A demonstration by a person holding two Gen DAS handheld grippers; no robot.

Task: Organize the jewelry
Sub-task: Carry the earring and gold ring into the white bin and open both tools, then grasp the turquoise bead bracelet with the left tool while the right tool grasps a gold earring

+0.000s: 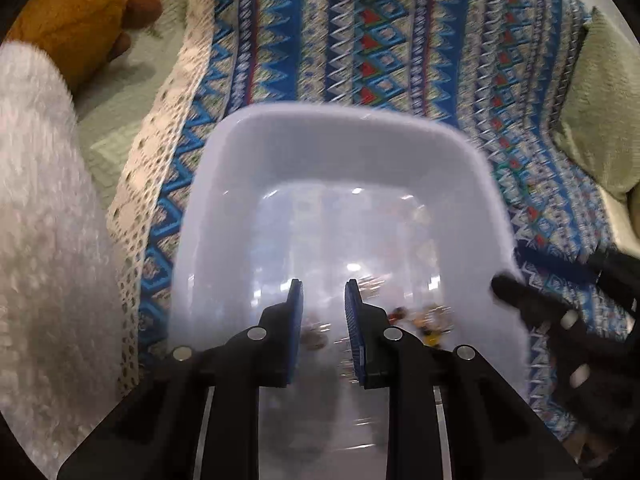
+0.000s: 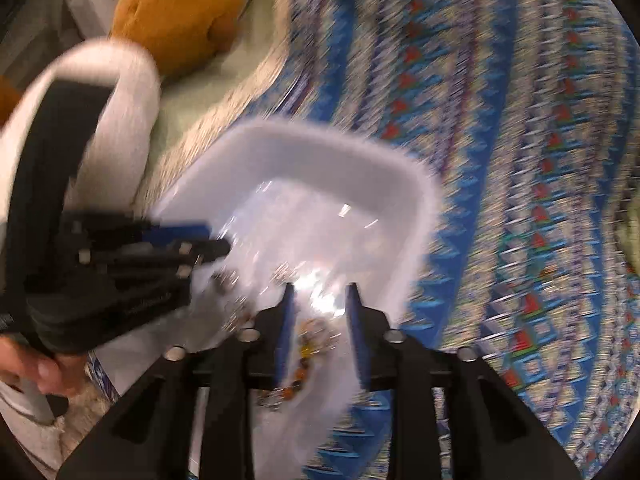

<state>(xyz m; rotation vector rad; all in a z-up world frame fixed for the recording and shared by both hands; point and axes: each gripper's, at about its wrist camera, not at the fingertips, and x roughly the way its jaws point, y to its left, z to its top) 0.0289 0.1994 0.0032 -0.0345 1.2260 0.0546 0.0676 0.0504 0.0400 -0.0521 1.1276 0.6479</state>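
Observation:
A white plastic tray [image 1: 340,120] [image 2: 320,140] rests on a patterned cloth. Beaded jewelry [image 1: 434,322] [image 2: 306,344] with amber and dark beads lies in its near corner. My left gripper [image 1: 322,296] hangs over the tray floor with its blue pads a narrow gap apart. Nothing is clamped between them; a blurred small piece lies below the gap. My right gripper [image 2: 320,296] stands open over the beaded piece, and its pads do not touch it. In the left wrist view the right gripper [image 1: 508,288] reaches over the tray's right rim. The left gripper [image 2: 216,246] enters from the left in the right wrist view.
The blue, white and red patterned cloth [image 1: 400,40] has a lace edge. An orange plush toy [image 1: 80,8] [image 2: 180,8] lies at the far left. A fluffy white sleeve [image 1: 40,200] fills the left side, and a green cushion [image 1: 600,100] sits at the right. Both views are motion-blurred.

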